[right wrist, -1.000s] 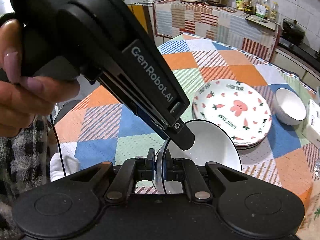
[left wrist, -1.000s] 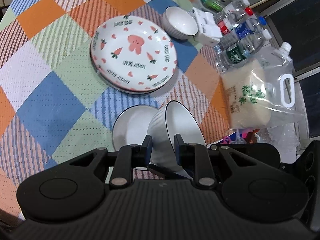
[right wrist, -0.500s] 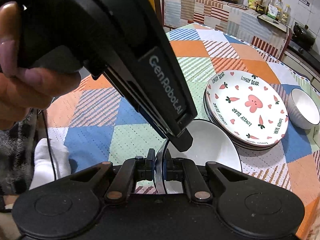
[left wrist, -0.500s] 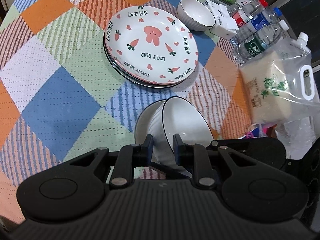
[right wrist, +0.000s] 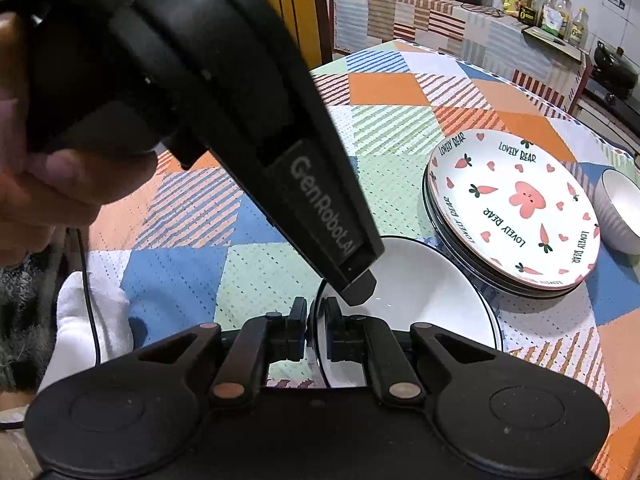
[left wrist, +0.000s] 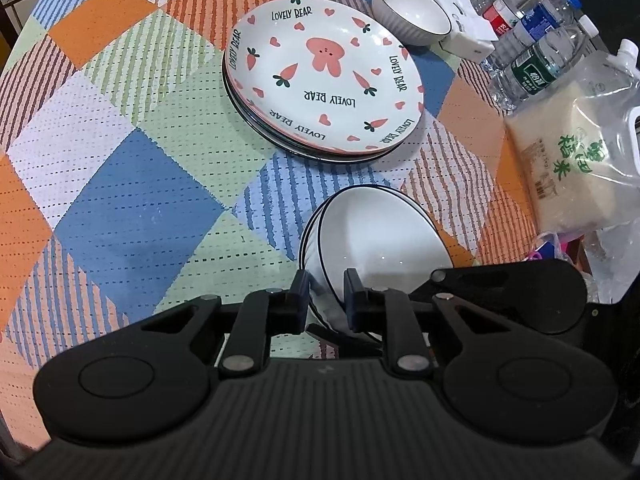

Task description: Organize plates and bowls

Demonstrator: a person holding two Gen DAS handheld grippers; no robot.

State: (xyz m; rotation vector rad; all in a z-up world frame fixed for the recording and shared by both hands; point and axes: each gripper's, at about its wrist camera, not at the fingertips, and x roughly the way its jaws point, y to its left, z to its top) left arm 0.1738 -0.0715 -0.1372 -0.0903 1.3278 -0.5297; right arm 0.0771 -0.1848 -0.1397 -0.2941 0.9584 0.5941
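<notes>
Bowls come first in the left wrist view: a white bowl with a dark rim line [left wrist: 380, 236] sits nested in a second one like it, whose rim [left wrist: 306, 240] shows just at its left side, on the checked tablecloth [left wrist: 132, 184]. The left gripper [left wrist: 326, 292] straddles the near wall of the upper bowl, one finger outside and one inside; its jaws have just been closing, the wall between them, and the pads appear to press on it. Beyond the bowls lies a stack of plates [left wrist: 324, 76], the top one printed with a pink bunny, carrots and hearts. Just past the stack stands a ribbed white bowl [left wrist: 412, 20], beside a white box [left wrist: 468, 32]. To the right are water bottles [left wrist: 536, 64] and a clear bag of rice [left wrist: 576, 164].

From the right wrist view, the right gripper [right wrist: 316, 320] is pinched together on the near rim of the white bowl with a dark rim line [right wrist: 420, 292]. The left gripper [right wrist: 358, 288] slants down across the frame, its tip at that same bowl, held by a hand [right wrist: 44, 196] at the left edge. The stack of plates [right wrist: 516, 208] rests right of the bowl, near it, and the ribbed white bowl [right wrist: 620, 208] is just beyond.
</notes>
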